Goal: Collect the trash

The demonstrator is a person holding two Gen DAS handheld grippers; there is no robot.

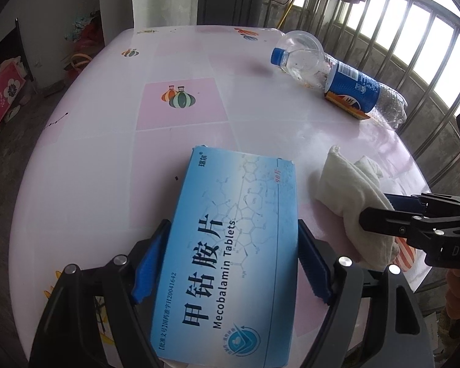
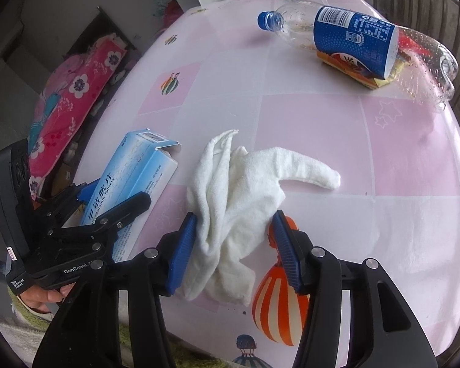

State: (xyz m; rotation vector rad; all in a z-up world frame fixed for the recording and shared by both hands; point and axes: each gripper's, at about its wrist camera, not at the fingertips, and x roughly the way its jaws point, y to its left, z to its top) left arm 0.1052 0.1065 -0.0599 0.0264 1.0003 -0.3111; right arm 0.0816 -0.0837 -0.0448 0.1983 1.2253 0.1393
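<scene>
My left gripper (image 1: pixel 233 239) is shut on a blue Mecobalamin tablet box (image 1: pixel 230 245) and holds it over the pink table (image 1: pixel 107 184); the box also shows at the left of the right wrist view (image 2: pixel 138 168). My right gripper (image 2: pixel 234 233) has its pads on both sides of a crumpled white cloth (image 2: pixel 245 184) that lies on the table; the left pad touches it, the right pad stands at its edge. The cloth (image 1: pixel 346 196) and the right gripper (image 1: pixel 380 211) also show in the left wrist view. An empty Pepsi bottle (image 1: pixel 337 76) (image 2: pixel 352 40) lies far right on an orange wrapper (image 2: pixel 362 76).
A clear plastic cup (image 1: pixel 297 43) lies behind the bottle neck. A metal railing (image 1: pixel 414 46) runs past the table's right edge. A pink floral cushion (image 2: pixel 70 101) lies on the floor to the left.
</scene>
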